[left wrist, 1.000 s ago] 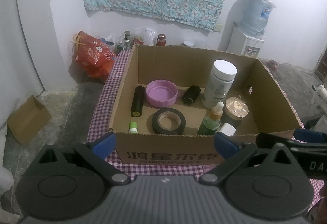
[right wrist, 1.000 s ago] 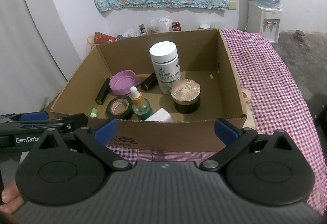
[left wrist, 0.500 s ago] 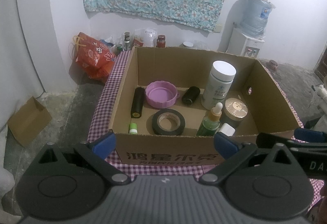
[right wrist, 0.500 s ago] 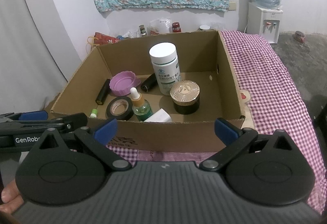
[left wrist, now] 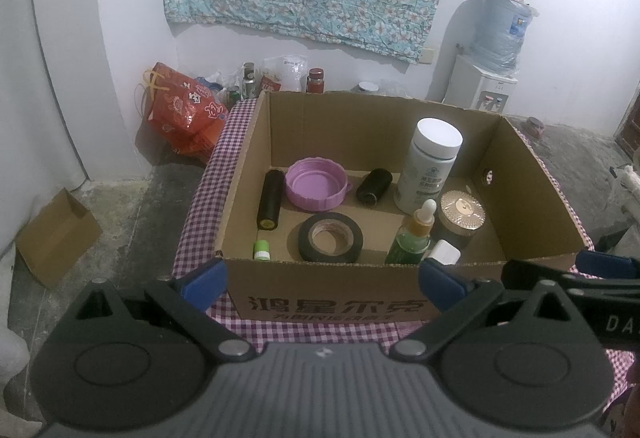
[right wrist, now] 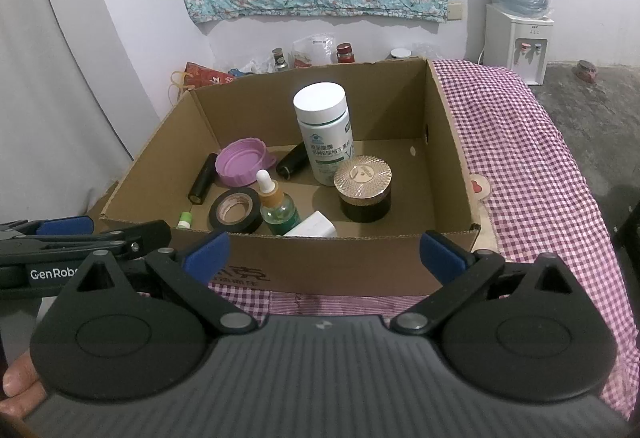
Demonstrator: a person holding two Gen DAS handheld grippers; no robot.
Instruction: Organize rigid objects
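An open cardboard box (left wrist: 328,304) (right wrist: 452,142) sits on a checked cloth. Inside stand a tall white bottle (left wrist: 430,166) (right wrist: 325,134), a gold-lidded dark jar (left wrist: 462,212) (right wrist: 364,188) and a green dropper bottle (left wrist: 414,238) (right wrist: 276,208). A purple lid (left wrist: 316,188) (right wrist: 242,168), a black tape roll (left wrist: 331,238) (right wrist: 236,210), two black cylinders (left wrist: 270,200) (left wrist: 374,187), a small green-and-white tube (left wrist: 261,250) and a white block (left wrist: 442,252) (right wrist: 314,226) lie on its floor. My left gripper (left wrist: 322,278) and right gripper (right wrist: 324,252) hover open and empty before the box's near wall.
The checked cloth (right wrist: 528,158) stretches right of the box. A water dispenser (left wrist: 486,90) stands at the back right wall. A red bag (left wrist: 180,110) and jars (left wrist: 316,80) sit behind the box, and a small cardboard box (left wrist: 56,236) lies on the floor at left.
Both views have shifted very slightly; the box and its contents have not moved, and both grippers stay open.
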